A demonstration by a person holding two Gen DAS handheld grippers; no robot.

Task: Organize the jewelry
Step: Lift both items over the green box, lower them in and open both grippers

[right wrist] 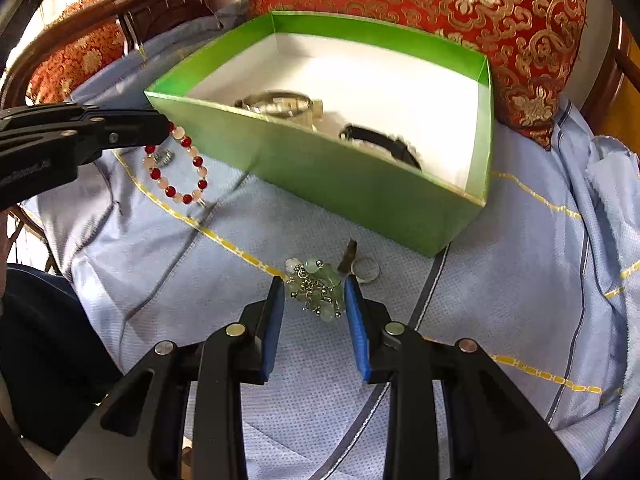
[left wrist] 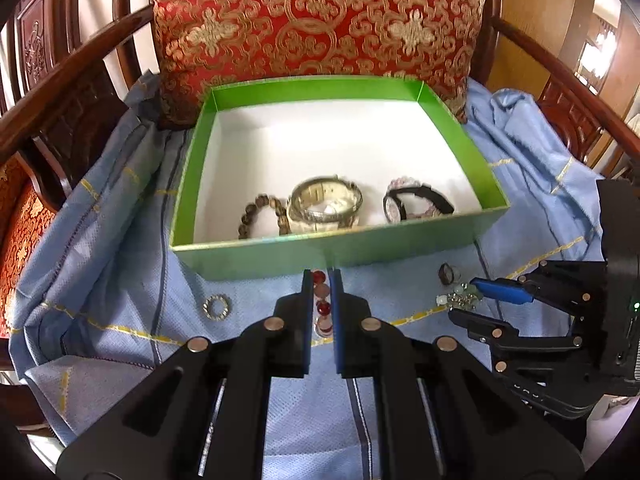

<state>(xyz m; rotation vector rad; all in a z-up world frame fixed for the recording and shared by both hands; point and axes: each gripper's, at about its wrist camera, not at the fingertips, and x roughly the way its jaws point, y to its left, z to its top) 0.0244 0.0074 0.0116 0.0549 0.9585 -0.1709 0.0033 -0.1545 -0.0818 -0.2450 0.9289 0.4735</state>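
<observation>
Red-and-pink bead bracelet [right wrist: 176, 164]: hangs from the tips of the left gripper [left wrist: 322, 276], clear of the cloth, just short of the green box's near wall.
Left gripper: jaws closed tight on the bracelet's beads, pointing down toward the box.
Green bead cluster [right wrist: 316, 290]: lies on the cloth between the fingers of the right gripper [right wrist: 314, 292].
Right gripper: jaws partly open around the cluster; whether the pads touch it I cannot tell.
Rings: a silver ring [right wrist: 366, 269] and a dark piece [right wrist: 348, 258] just ahead of the right gripper; a sparkly ring [left wrist: 217, 306] left of the left gripper.
Green box [left wrist: 320, 250]: ahead of both grippers, holding a brown bead bracelet [left wrist: 262, 216], a metal watch [left wrist: 326, 204] and a black-strap watch [left wrist: 416, 202].
Blue cloth [right wrist: 500, 280]: beneath everything.
Red cushion [left wrist: 320, 16]: behind the box.
</observation>
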